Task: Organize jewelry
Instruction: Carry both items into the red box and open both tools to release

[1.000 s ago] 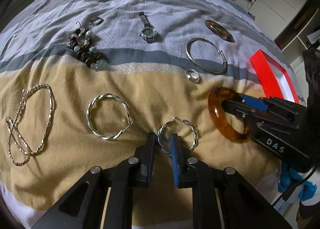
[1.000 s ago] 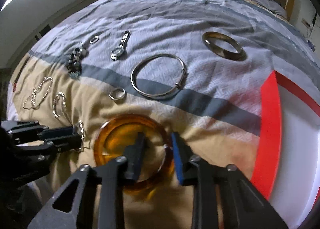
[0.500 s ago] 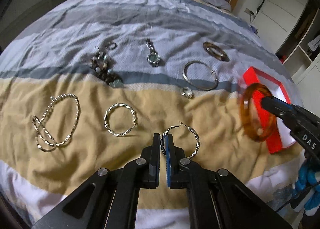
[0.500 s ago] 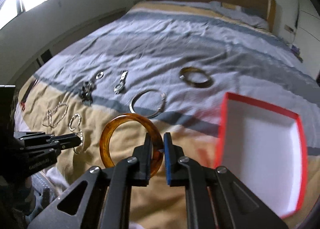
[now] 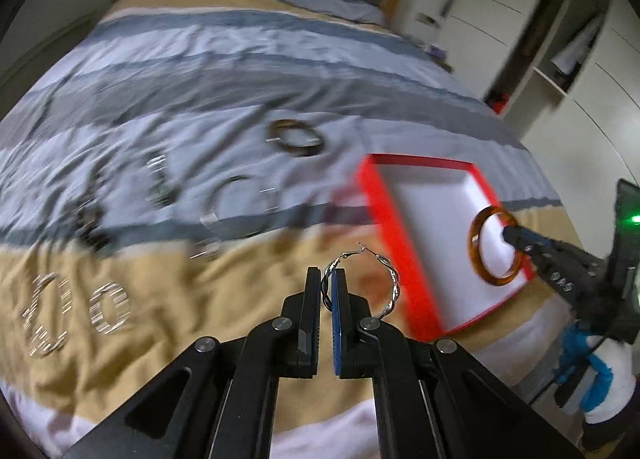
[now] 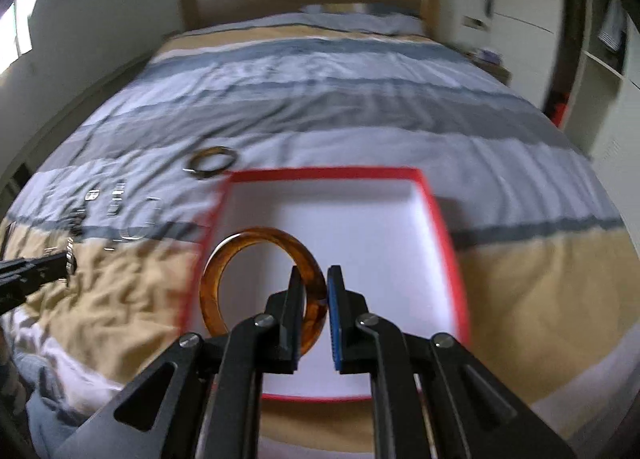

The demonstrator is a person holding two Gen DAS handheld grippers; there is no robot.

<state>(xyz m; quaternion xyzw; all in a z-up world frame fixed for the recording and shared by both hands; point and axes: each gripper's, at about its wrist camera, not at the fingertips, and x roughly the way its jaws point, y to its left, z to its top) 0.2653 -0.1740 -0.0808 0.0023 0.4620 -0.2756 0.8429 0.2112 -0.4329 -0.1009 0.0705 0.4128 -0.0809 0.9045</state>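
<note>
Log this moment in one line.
left gripper: shut on hoop earring | right gripper: shut on amber bangle, over red box

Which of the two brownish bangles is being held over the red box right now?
The amber bangle, clamped in the right gripper above the red box. The darker bangle lies on the bedspread beyond the box.
</note>
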